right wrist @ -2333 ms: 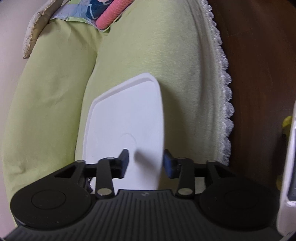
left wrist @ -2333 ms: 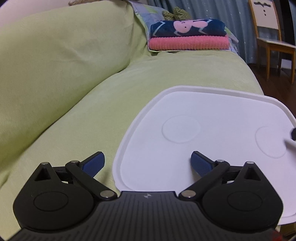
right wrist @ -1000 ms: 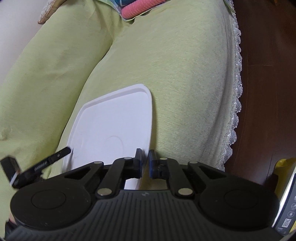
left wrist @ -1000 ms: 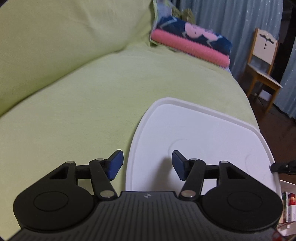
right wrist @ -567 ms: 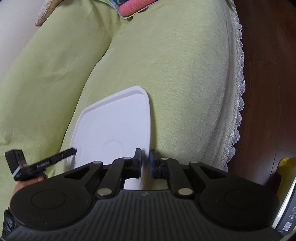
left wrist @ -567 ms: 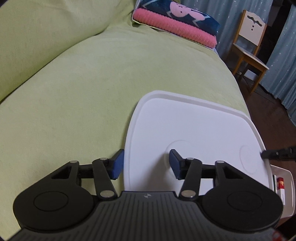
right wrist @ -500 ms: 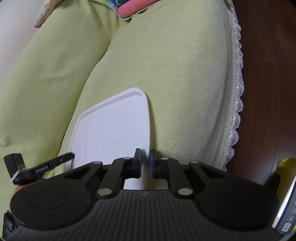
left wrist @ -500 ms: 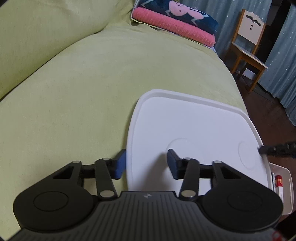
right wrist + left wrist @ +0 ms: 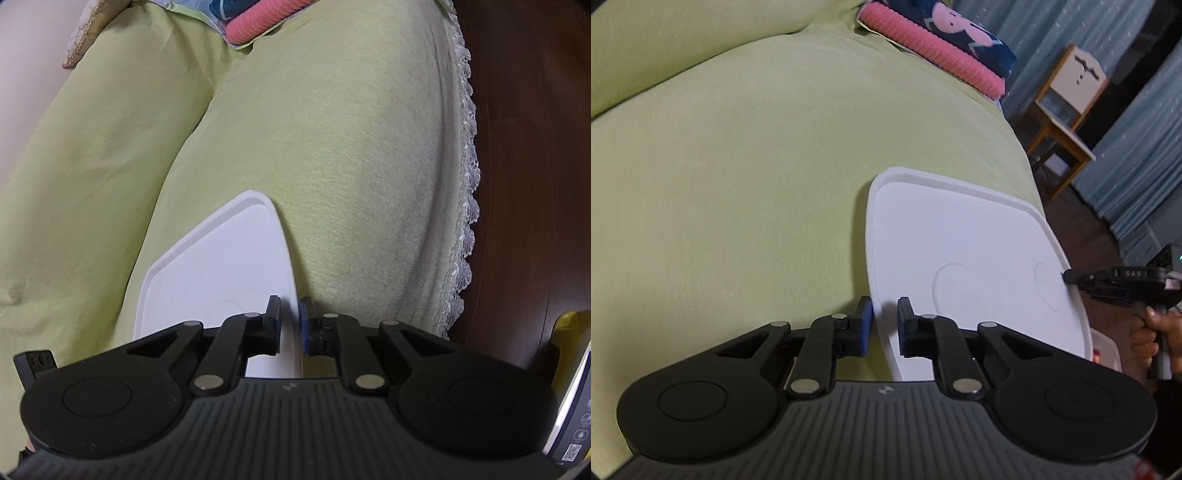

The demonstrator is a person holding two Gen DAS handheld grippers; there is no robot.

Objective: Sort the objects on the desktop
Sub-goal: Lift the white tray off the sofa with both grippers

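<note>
White lid (image 9: 979,251): flat, rounded corners, over the green sofa seat (image 9: 738,184). Left gripper (image 9: 884,325): jaws narrow, clamped on the lid's left rim. Right gripper (image 9: 290,325): jaws narrow, clamped on the lid's right rim (image 9: 291,280); seen from the left wrist view at the lid's far edge (image 9: 1071,277), hand (image 9: 1152,332) behind it. Folded pink and navy towels (image 9: 931,40): beyond the lid, at the sofa's far end. Wooden chair (image 9: 1067,107): past the lid, by blue curtains (image 9: 1137,147). Lace trim (image 9: 465,184): right of the lid, above dark floor.

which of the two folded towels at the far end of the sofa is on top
The navy towel with the pink print is on top; the plain pink ribbed towel lies beneath it.
</note>
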